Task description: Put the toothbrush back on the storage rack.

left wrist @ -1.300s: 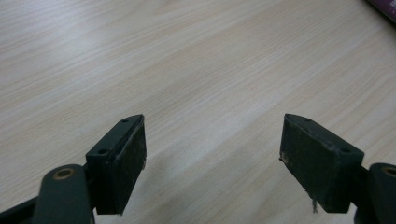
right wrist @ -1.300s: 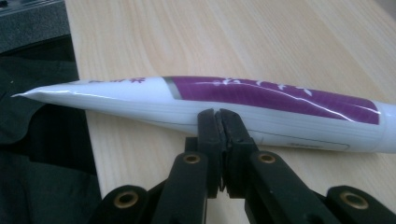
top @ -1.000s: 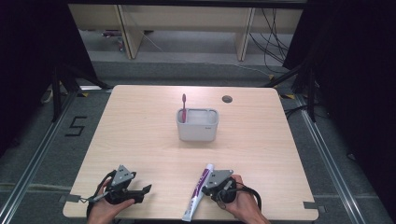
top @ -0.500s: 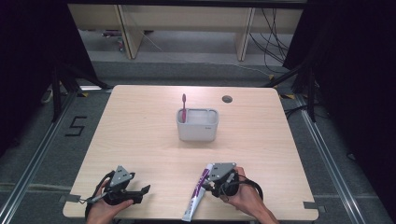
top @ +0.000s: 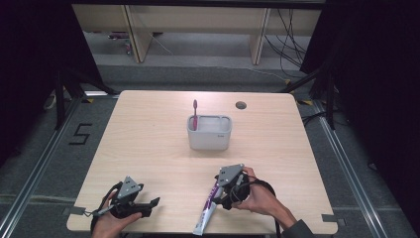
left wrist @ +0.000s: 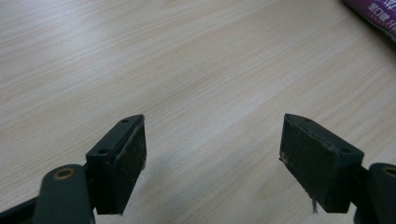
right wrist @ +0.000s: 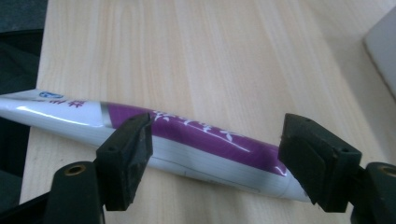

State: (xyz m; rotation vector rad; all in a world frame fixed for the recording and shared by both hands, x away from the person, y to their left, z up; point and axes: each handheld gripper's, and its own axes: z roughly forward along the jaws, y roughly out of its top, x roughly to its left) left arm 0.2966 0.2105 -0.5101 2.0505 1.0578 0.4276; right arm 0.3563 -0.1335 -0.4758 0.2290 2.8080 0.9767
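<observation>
A purple and white toothpaste tube (top: 208, 209) lies flat on the wooden table (top: 148, 139) near its front edge. My right gripper (top: 221, 191) hovers right beside it. In the right gripper view the tube (right wrist: 187, 133) runs crosswise behind the jaws of the right gripper (right wrist: 215, 140), which have just been opening and stand wide, pads off the tube. Over bare wood at the front left, my left gripper (top: 151, 203) is open and holds nothing (left wrist: 212, 140). A corner of the tube (left wrist: 376, 16) peeks in there at the top right.
A grey rectangular holder (top: 209, 133) stands mid-table with a pink toothbrush (top: 194, 115) upright in its left end; its corner (right wrist: 384, 51) appears in the right gripper view. A cable hole (top: 241, 105) sits at the back. The front edge is close behind both hands.
The right gripper's jaws have opened and the hand has shifted a little away from the front edge and upward. The tube stays on the table. The left hand has kept still.
</observation>
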